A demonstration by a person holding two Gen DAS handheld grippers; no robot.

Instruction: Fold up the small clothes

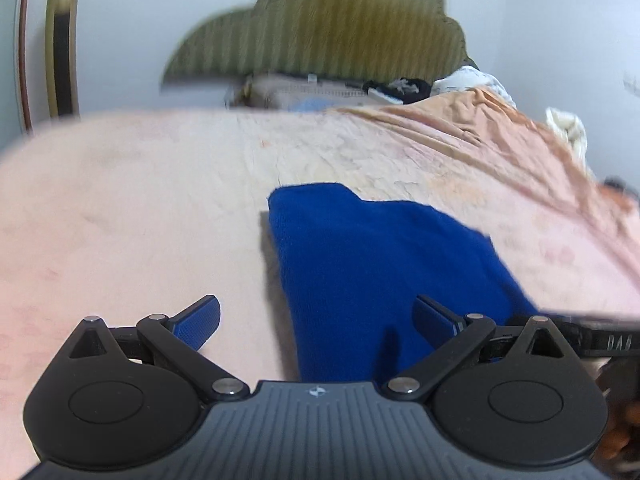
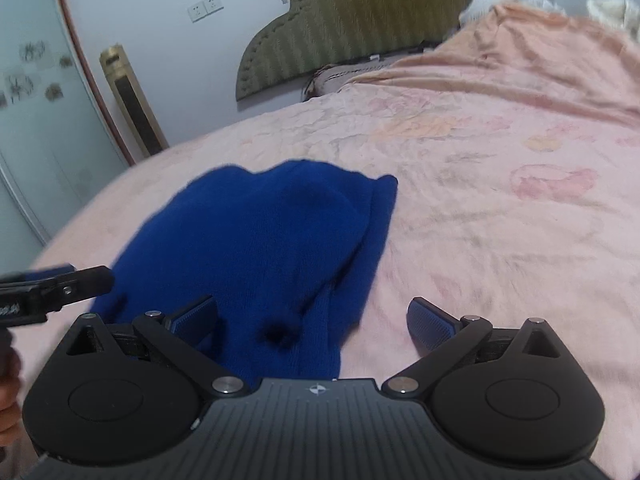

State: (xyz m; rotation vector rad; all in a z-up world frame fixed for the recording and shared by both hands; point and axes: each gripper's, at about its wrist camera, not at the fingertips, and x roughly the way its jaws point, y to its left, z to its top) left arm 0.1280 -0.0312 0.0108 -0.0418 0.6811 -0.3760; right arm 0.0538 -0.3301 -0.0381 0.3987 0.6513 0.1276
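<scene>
A blue knitted garment point(image 1: 372, 264) lies folded on the pink bed sheet point(image 1: 140, 184). In the right wrist view the garment point(image 2: 264, 236) lies ahead and to the left, with a small dark hole near its close end. My left gripper point(image 1: 318, 320) is open and empty, its right finger over the garment's near edge. My right gripper point(image 2: 312, 320) is open and empty, just above the garment's near end. The left gripper's fingers point(image 2: 60, 280) show at the left edge of the right wrist view, beside the garment.
An olive padded headboard point(image 1: 332, 28) stands at the far end of the bed. A peach blanket point(image 2: 540, 52) is bunched at the far right, with white cloth point(image 1: 568, 128) beyond. A gold floor unit point(image 2: 132, 104) stands by the wall on the left.
</scene>
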